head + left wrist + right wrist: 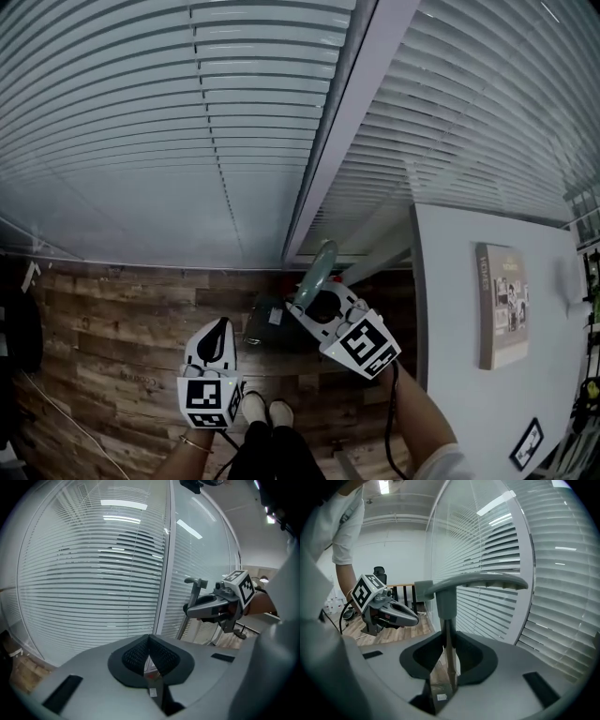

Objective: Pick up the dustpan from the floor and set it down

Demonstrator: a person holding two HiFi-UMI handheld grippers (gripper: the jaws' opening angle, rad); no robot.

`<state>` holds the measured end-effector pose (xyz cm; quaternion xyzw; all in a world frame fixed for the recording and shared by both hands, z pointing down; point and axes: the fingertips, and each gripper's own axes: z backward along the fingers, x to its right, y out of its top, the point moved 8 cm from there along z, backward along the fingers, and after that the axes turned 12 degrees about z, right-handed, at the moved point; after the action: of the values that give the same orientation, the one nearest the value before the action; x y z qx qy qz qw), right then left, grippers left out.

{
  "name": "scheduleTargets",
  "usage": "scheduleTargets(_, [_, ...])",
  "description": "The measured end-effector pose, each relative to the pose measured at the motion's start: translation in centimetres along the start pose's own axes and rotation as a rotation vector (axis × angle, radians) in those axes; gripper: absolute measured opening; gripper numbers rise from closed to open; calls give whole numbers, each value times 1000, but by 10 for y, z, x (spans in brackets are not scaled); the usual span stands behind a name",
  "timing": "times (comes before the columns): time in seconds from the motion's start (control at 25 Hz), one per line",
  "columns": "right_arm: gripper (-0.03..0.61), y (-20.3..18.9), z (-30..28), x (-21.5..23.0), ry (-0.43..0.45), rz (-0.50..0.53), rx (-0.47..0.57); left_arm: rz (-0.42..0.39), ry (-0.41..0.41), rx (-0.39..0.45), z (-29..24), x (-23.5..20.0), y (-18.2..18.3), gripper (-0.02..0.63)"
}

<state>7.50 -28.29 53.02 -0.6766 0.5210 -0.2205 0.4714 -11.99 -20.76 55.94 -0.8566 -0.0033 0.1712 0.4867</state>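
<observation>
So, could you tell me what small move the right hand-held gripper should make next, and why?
Probably lower the right hand-held gripper a little: it is shut on the dustpan's handle, and the pan looks just off the wooden floor.

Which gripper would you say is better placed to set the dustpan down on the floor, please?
The right gripper: its jaws clamp the dustpan handle; the left gripper is shut on nothing, apart from it.

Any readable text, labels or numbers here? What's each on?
No text reads clearly.
Book on the white table: cover title too blurred.
Cubes on left gripper and right gripper: square marker patterns, no words.
Sticker inside left gripper: too small.
</observation>
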Motion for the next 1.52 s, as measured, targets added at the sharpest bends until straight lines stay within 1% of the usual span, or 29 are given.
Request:
scheduleTargets(0.32, [104, -11, -24, 4, 26, 14, 5, -2, -12, -3, -15, -4, -5, 17])
scheduleTargets(0.48, [104, -18, -35, 7, 30, 2, 14, -10, -5, -7, -22, -6, -9, 17])
scheduleTargets(0.72, [104, -26, -43, 14, 35, -4, 27, -20, -16, -14, -31, -5, -17, 17])
scheduleTargets(0.88, [103, -32, -51, 13, 43, -14, 34, -3, -10, -20, -30, -10, -23, 17])
scheduleTargets(1.04, [104, -44, -57, 8, 48, -17, 19, 4, -8, -28, -28, -12, -32, 17])
scheduleTargets(1.28, [104, -57, -64, -2, 32, -21, 9, 64, 16, -25, -20, -20, -43, 17])
scheduleTargets(1.52, [104, -59, -70, -1, -2, -47, 10, 54, 14, -41, -14, -27, -52, 17])
